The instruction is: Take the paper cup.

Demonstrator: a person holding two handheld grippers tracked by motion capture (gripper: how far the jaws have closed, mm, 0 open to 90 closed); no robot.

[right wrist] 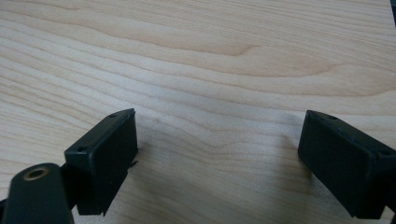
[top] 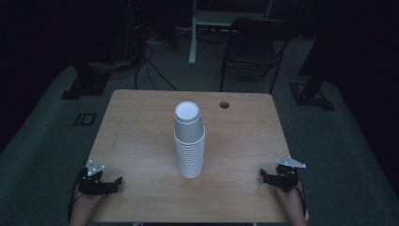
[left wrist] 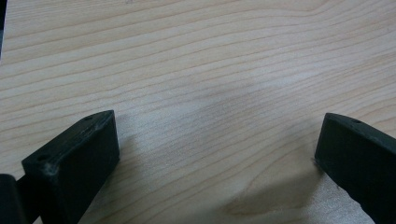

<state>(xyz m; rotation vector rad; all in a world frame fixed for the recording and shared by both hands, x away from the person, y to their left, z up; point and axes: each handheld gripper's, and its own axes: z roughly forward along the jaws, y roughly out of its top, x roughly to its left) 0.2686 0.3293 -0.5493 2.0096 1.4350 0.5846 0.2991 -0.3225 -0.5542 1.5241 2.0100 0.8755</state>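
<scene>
Dim floor surrounds the wooden table (top: 141, 141); the stack of white paper cups (top: 189, 143) stands upright at its middle. My left gripper (top: 104, 182) and right gripper (top: 272, 177) rest at the near corners, jaws spread, empty, about equally distant.

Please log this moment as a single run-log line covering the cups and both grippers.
cup stack: upside down, table centre, untouched | left gripper: open, empty, near left edge | right gripper: open, empty, near right edge
</scene>
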